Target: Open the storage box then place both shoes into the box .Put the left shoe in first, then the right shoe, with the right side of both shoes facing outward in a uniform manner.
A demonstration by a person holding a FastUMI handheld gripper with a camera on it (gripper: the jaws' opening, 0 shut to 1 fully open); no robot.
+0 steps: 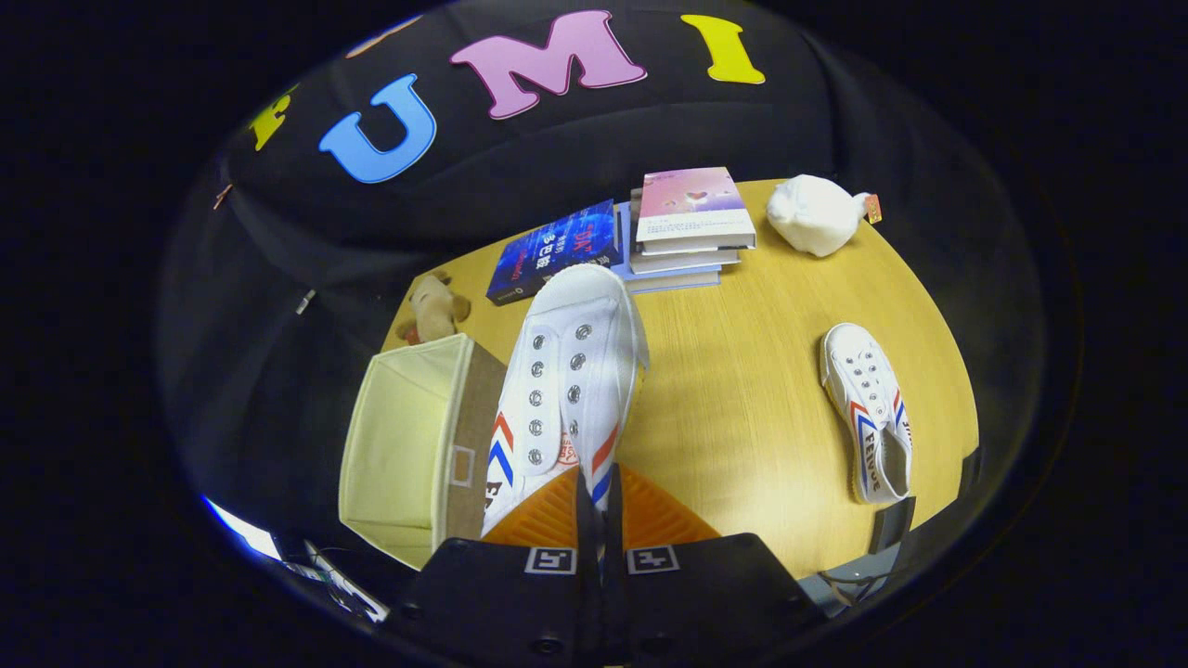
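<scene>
My tool (594,496) is clamped on a white shoe (566,371), held above the bench (742,408) beside the open storage box (408,445). The second shoe (870,408) lies well apart.

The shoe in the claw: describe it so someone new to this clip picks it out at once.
Start at the wooden table and find the open cream storage box at its near edge. Beside the box, a white canvas shoe hangs with its toe pointing toward the books, its side pinched in the claw. The other white shoe lies flat on the table, untouched.
</scene>
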